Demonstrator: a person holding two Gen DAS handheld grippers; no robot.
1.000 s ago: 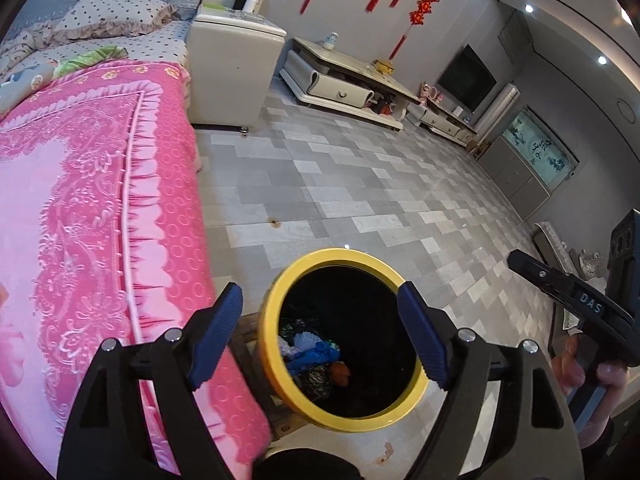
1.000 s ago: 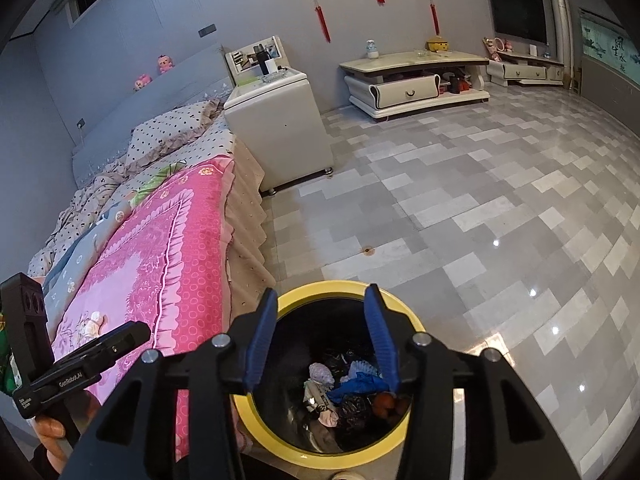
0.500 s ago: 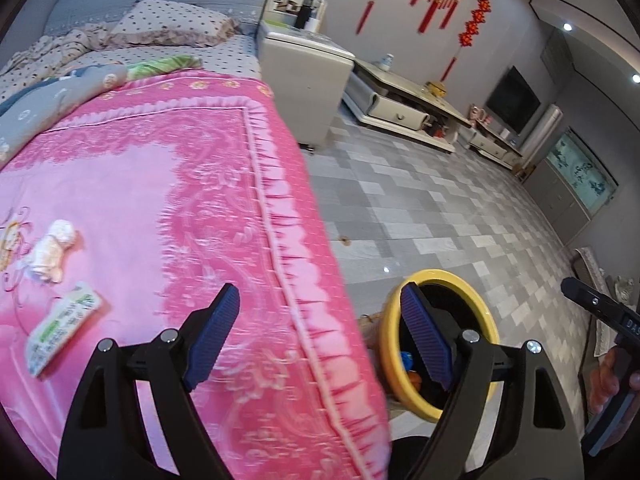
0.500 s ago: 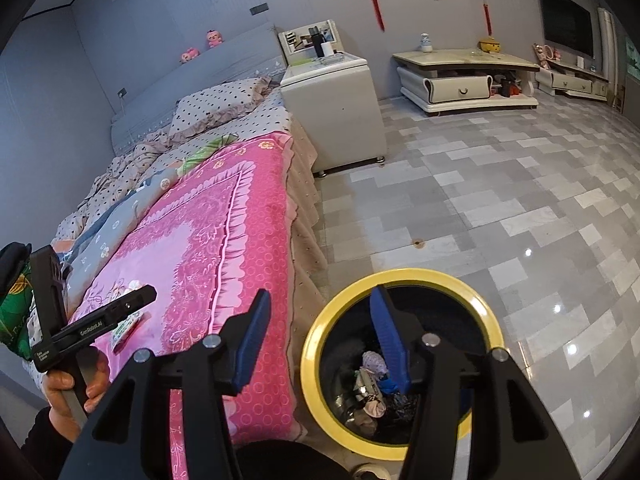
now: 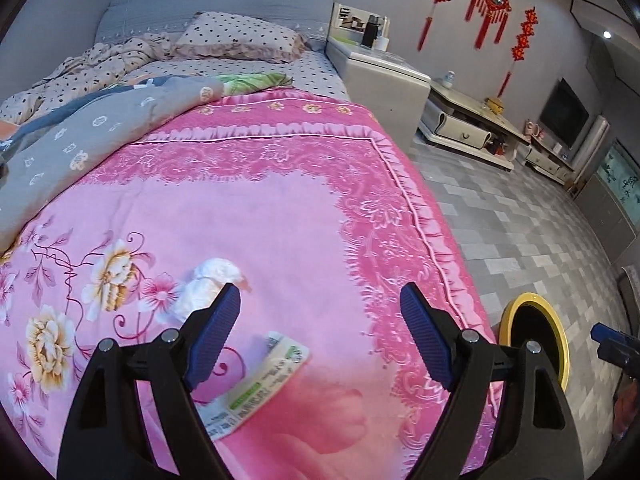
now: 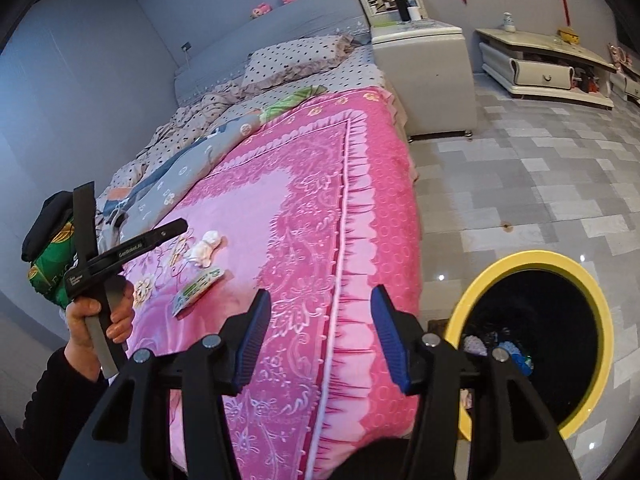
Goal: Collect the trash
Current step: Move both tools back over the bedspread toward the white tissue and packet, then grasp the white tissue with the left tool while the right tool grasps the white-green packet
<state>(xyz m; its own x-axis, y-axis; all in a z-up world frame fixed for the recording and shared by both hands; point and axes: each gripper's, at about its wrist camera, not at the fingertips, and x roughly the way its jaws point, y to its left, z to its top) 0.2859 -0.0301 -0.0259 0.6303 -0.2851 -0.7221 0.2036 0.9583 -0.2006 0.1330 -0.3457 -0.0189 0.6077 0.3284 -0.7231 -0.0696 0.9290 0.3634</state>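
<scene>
Left tongs (image 5: 320, 330): being held apart, empty, ribbed blue pads.
Right tongs (image 6: 322, 336): being held apart, empty.
Crumpled tissue (image 5: 210, 286): lying on glossy pink bedspread (image 5: 280, 208), 11 o'clock of flat wrapper (image 5: 260, 384).
Round yellow-rimmed bin (image 6: 536, 336): standing on floor, 3 o'clock of bed.

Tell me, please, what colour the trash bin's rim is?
Yellow; the trash bin shows best in the right wrist view.

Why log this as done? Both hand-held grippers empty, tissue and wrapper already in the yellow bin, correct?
Not quite. The crumpled tissue and the green-and-white wrapper lie on the pink bedspread, not in the yellow bin, as the left wrist view shows. The left hand-held gripper and right hand-held gripper are indeed empty.
</scene>
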